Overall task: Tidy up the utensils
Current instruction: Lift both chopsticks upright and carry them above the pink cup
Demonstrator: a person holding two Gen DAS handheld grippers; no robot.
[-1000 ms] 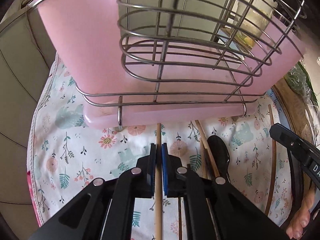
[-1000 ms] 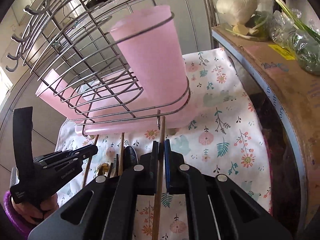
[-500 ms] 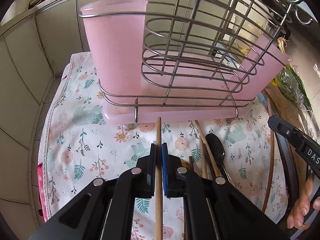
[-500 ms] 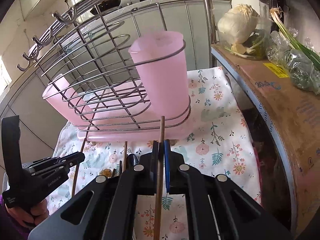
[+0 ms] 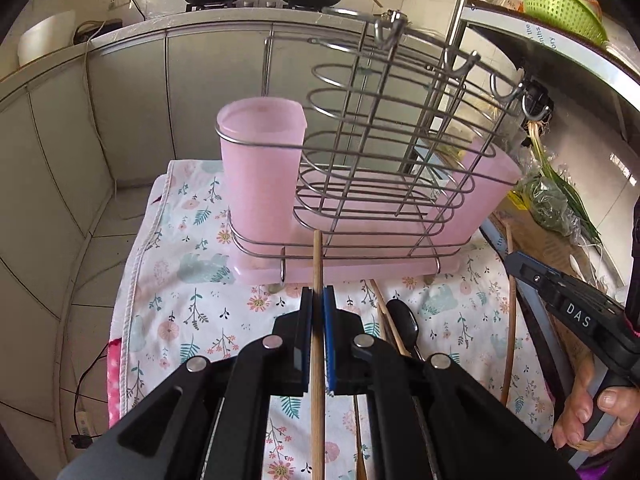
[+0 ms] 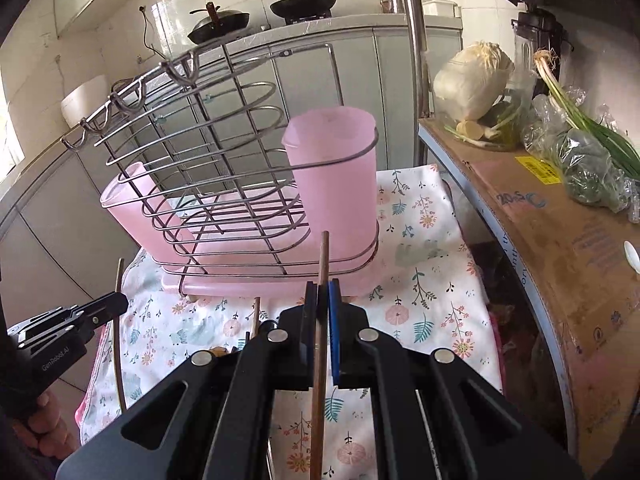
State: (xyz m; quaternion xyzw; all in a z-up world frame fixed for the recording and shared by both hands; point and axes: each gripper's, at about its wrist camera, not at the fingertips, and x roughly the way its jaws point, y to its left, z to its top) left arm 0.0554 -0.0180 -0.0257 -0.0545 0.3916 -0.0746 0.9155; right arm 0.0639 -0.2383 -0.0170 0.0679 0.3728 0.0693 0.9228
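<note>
**Each gripper pinches a chopstick before the rack**

A floral cloth (image 5: 192, 280) covers the tabletop. On it stands a wire rack (image 5: 380, 184) with pink cups (image 5: 260, 168) at each end over a pink tray (image 5: 360, 270). Loose chopsticks (image 5: 510, 304) and a dark spoon (image 5: 404, 322) lie on the cloth in front. The left gripper (image 5: 318, 300) has its jaws pressed on a chopstick (image 5: 317, 360); the right gripper (image 6: 322, 294) likewise pinches a second chopstick (image 6: 320, 360), both pointing toward the rack.

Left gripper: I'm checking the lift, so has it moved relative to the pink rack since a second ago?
Yes. The left gripper has pulled up and back: the pink rack now sits lower and smaller.
</note>
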